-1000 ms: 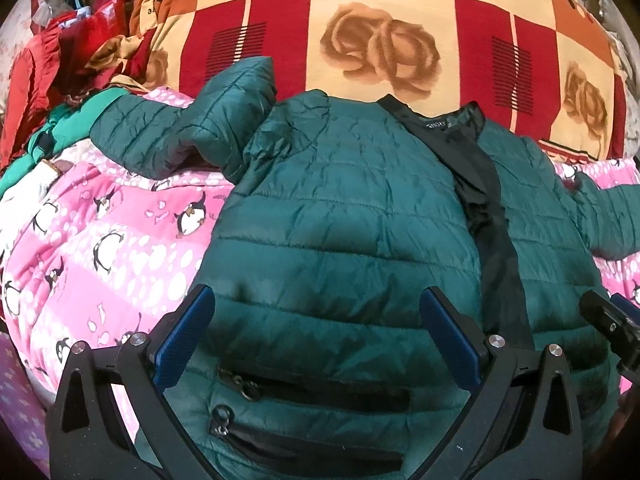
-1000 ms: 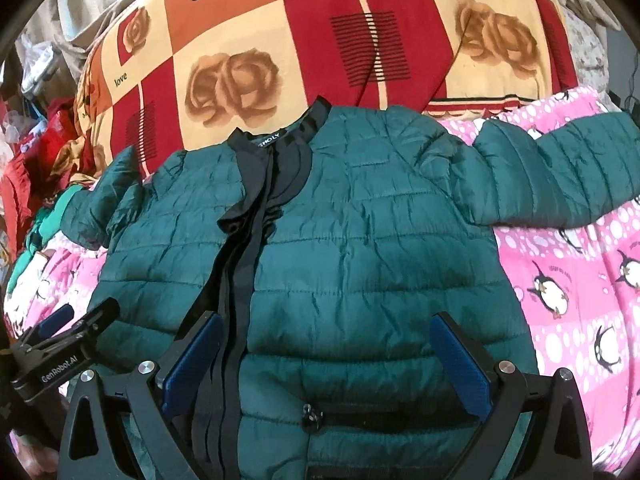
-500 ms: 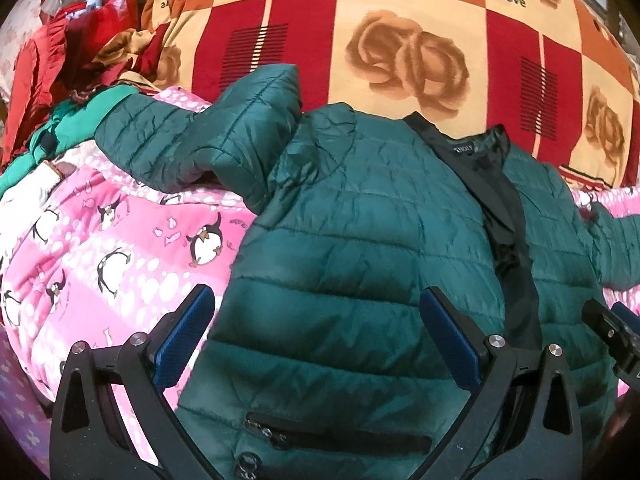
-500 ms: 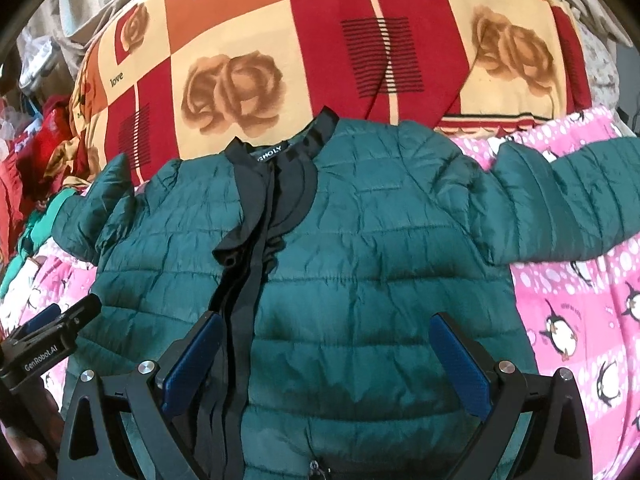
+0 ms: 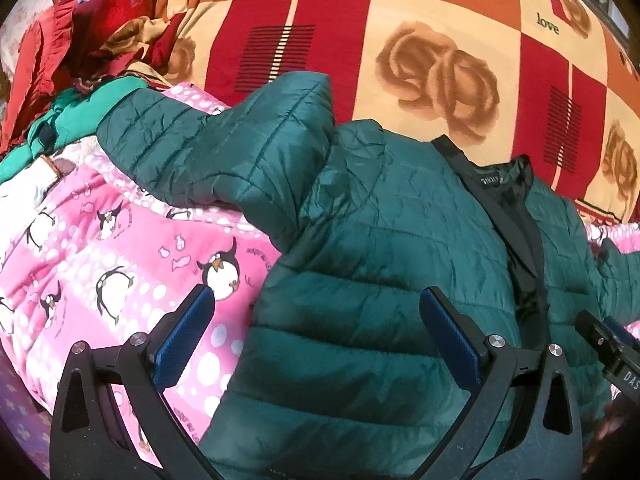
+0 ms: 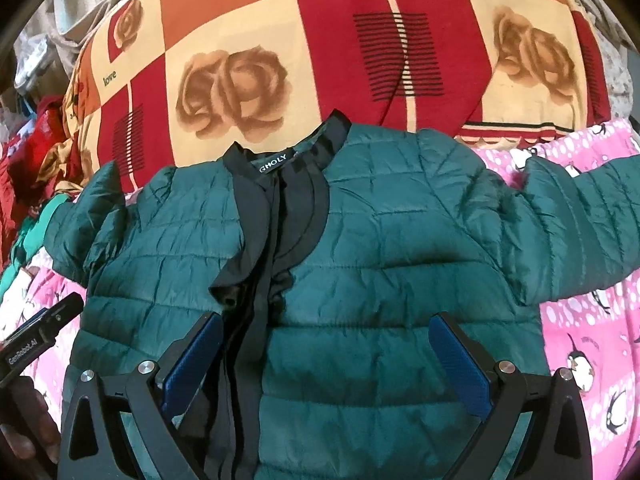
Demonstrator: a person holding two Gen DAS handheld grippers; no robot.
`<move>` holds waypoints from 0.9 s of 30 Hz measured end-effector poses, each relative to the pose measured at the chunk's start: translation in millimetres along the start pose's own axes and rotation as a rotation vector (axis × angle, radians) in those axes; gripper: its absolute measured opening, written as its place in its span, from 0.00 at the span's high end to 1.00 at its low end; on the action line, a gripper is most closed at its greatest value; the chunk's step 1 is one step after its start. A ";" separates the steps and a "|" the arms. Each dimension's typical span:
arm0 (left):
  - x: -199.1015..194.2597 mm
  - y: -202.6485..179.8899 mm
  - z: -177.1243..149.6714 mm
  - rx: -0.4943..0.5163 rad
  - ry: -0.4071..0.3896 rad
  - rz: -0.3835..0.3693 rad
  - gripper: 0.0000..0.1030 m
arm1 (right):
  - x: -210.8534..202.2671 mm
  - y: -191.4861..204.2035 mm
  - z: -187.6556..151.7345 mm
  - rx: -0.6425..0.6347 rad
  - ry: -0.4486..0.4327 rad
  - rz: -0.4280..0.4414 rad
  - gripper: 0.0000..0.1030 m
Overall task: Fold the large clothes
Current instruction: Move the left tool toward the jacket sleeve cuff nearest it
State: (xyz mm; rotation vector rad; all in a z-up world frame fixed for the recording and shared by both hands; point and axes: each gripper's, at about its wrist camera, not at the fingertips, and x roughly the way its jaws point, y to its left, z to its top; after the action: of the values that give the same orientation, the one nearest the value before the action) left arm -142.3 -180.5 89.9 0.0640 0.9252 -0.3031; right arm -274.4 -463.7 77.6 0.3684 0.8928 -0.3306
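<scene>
A dark green quilted jacket (image 5: 380,248) (image 6: 400,240) lies face up on a pink penguin blanket, its black placket (image 6: 264,264) running down the front and its collar toward the far side. One sleeve (image 5: 224,148) bends out to the left, the other sleeve (image 6: 580,224) stretches to the right. My left gripper (image 5: 316,324) hovers open over the jacket's left side edge, nothing between its blue pads. My right gripper (image 6: 326,348) hovers open over the chest, just right of the placket, holding nothing.
The pink penguin blanket (image 5: 100,264) (image 6: 592,340) covers the bed. Behind the jacket rises a red, orange and cream rose-patterned quilt (image 5: 400,40) (image 6: 320,60). Red and green clothes (image 5: 72,60) pile at the far left. A hand (image 6: 24,420) shows at the lower left of the right wrist view.
Both grippers have moved forward up the jacket toward the collar; the pocket zippers have dropped out of view. The left gripper also shifted left, now straddling the jacket's edge. Both stay open.
</scene>
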 end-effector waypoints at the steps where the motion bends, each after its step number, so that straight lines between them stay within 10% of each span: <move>1: 1.1 0.3 1.9 0.001 -0.002 0.003 0.01 | 2.3 0.4 1.6 0.003 0.000 0.002 0.01; 27: 20.9 59.1 46.7 -0.158 -0.016 -0.047 0.01 | 60.3 13.5 25.1 -0.002 0.047 0.060 0.01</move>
State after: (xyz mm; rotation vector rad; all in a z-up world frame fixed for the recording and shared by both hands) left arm -77.5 -137.3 97.0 -0.1051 0.9331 -0.2729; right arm -216.1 -470.4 46.0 0.4013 0.9258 -0.2671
